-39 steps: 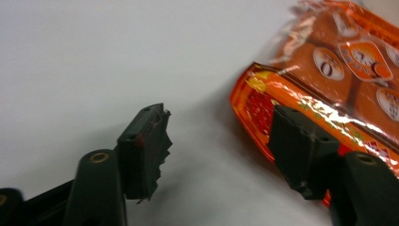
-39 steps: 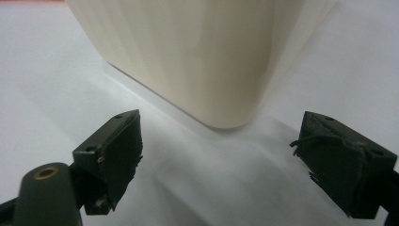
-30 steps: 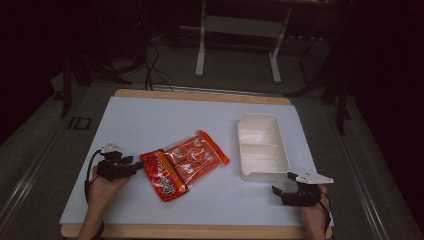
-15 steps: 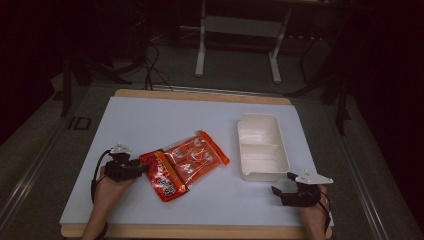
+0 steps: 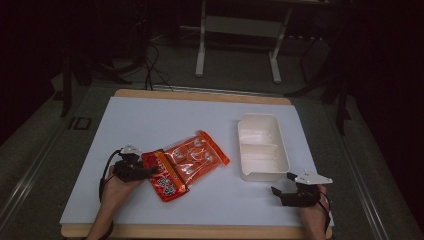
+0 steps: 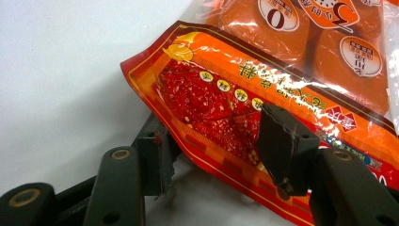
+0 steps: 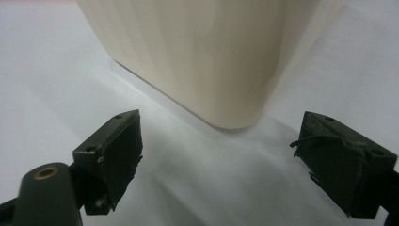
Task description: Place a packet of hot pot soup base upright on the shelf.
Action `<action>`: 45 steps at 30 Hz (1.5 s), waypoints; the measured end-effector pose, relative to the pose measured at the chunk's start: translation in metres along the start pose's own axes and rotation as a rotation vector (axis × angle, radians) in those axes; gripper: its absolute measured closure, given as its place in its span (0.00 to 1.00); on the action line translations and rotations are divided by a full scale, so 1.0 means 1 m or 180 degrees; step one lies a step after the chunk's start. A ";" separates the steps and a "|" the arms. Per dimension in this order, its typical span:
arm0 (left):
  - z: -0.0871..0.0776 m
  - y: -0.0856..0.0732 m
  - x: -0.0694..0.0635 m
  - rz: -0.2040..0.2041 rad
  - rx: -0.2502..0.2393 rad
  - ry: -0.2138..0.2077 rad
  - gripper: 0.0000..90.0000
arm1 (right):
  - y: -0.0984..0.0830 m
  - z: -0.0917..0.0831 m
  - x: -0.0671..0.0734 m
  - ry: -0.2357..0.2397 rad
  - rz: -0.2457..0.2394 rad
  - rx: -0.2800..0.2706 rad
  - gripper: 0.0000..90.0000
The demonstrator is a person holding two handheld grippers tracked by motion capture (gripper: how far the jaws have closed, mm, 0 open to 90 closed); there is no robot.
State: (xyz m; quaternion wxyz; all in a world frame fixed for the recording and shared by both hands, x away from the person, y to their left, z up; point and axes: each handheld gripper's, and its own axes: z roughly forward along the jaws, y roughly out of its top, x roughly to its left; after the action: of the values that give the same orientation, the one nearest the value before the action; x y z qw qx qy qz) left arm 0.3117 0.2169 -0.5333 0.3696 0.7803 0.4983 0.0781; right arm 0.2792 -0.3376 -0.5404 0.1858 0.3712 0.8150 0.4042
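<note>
Snack packet (image 5: 186, 164) lies flat at the near middle of the white table (image 5: 150, 120), its left end between the wide jaws of the left gripper (image 6: 211, 146), which have just been opening without pressing it, probably to take its edge, while the right gripper (image 7: 221, 160) waits wide near the cream box (image 5: 262, 147)

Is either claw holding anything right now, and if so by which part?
Nothing is clamped. The left claw straddles the snack bag's red end, open; the right claw is open, short of the white tray.

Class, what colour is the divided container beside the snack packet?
Cream-white container; clearest in the high view.
</note>
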 end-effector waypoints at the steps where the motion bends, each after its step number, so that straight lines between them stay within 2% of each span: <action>1: 0.001 0.000 0.000 -0.0002 0.0004 -0.0020 0.54 | 0.000 0.000 0.000 0.0001 0.0001 0.0000 0.16; 7: 0.005 0.002 -0.001 -0.0042 0.0010 -0.0156 0.58 | 0.000 0.000 0.000 0.0007 -0.0007 0.0005 0.16; 16: 0.011 0.005 -0.005 -0.0030 0.0001 -0.0173 0.57 | 0.000 0.000 0.000 0.0014 -0.0010 0.0008 0.16; 19: 0.015 0.008 -0.010 0.0029 0.0034 -0.0188 0.59 | 0.000 0.000 0.000 0.0019 -0.0012 0.0009 0.16; 28: 0.017 0.012 -0.016 0.0046 0.0136 -0.0143 0.73 | 0.000 0.001 0.000 0.0024 -0.0023 0.0015 0.16; 29: 0.017 0.012 -0.016 0.0007 0.0152 -0.0147 0.74 | 0.000 0.001 0.000 0.0025 -0.0027 0.0016 0.16; 39: 0.016 0.014 -0.013 -0.0113 0.0222 -0.0341 0.93 | 0.000 0.000 0.001 0.0028 -0.0027 0.0000 0.16; 45: 0.011 0.018 -0.015 -0.0029 0.0264 -0.0345 0.99 | 0.000 0.000 0.001 0.0021 -0.0041 0.0003 0.16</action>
State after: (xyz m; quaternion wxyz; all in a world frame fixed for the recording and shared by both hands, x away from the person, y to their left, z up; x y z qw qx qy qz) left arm 0.3226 0.1951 -0.5258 0.3638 0.7958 0.4839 0.0134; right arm 0.2786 -0.3368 -0.5406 0.1856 0.3647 0.8182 0.4038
